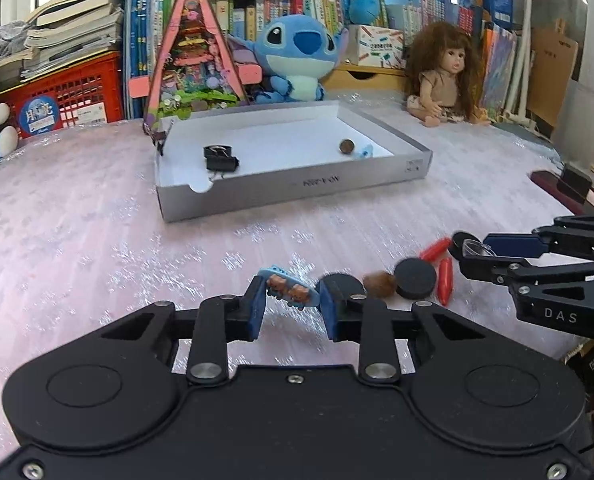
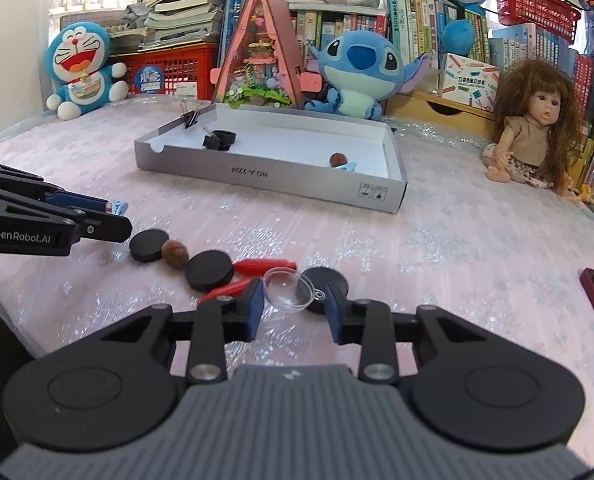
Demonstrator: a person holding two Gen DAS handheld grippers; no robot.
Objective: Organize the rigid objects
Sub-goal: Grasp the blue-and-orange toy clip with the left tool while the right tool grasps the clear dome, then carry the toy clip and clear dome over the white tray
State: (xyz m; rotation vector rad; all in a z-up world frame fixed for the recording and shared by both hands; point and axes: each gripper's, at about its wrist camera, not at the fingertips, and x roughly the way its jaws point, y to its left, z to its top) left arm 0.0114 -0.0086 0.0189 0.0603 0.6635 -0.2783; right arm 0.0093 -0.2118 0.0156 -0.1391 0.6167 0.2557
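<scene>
Left wrist view: the left gripper [image 1: 291, 304] is seen closed to a narrow gap on a small blue hair clip [image 1: 289, 290] with brown bear figures; both pads are in contact with its ends. The clip is judged light, stiff and slick plastic, best held across its long body, clear of the raised bears. The white tray [image 1: 293, 190] lies at 12 o'clock on the pink table cover [image 1: 77, 232], holding binder clips [image 1: 220, 158].

Right wrist view: the right gripper [image 2: 295, 300] is seen narrowed around a clear plastic half-dome [image 2: 288, 290], its pads at the rim. The dome is judged thin, slippery and easily cracked; light pressure is advised. Black discs [image 2: 209, 270], a brown nut [image 2: 175, 255] and red pieces [image 2: 263, 266] remain at 10 o'clock.
</scene>
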